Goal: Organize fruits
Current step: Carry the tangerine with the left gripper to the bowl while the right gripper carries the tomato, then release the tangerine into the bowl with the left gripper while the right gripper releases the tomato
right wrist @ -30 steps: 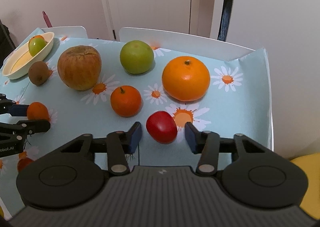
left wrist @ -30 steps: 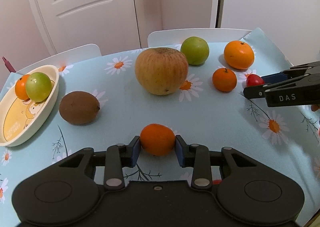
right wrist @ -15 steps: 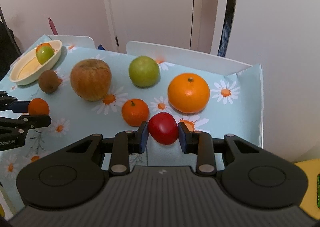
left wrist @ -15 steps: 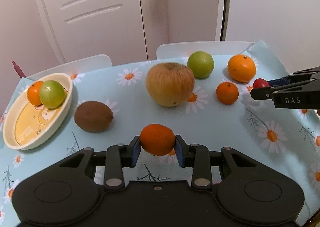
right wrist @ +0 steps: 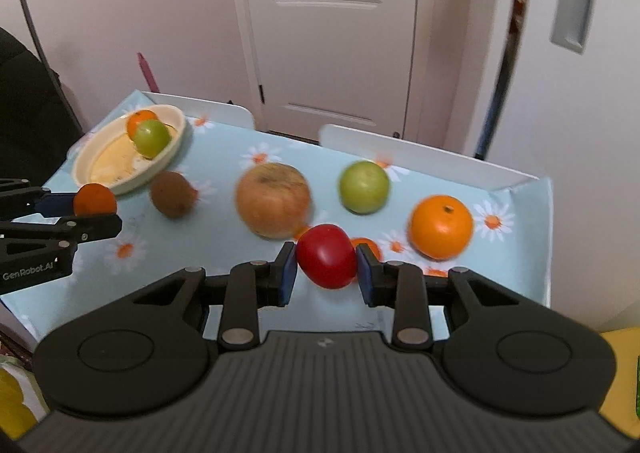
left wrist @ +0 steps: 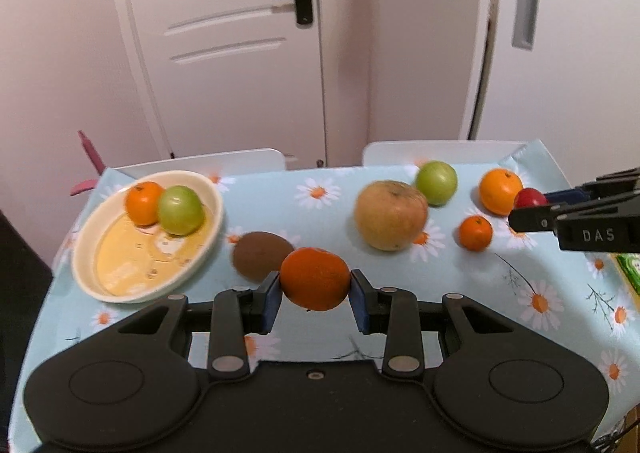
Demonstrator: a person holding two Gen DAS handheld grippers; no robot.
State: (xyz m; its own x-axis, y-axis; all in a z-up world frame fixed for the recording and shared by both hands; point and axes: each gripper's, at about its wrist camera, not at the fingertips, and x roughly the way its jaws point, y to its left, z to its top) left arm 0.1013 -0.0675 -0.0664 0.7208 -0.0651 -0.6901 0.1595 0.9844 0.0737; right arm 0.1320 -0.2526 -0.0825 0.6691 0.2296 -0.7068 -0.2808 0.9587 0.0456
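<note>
Two grippers each pinched a fruit above the table (left wrist: 280, 213).
Left gripper (left wrist: 315, 295), marked "GenRobot.AI", clamped a tangerine (left wrist: 315, 278) near the cream bowl (left wrist: 208, 241) at the left edge; right gripper (right wrist: 326, 268), marked "DAS", clamped a red fruit (right wrist: 327, 255) near the right edge, over a daisy-print cloth (left wrist: 552, 285) before a white door (left wrist: 240, 45).

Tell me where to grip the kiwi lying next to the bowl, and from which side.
Grip the kiwi across its narrow middle, coming down from above. It lies on its side as an oval, its long axis roughly left-right in the left wrist view, so its short width probably suits the jaws best. Keep clear of the bowl rim close on its left. Both grippers are full now.
</note>
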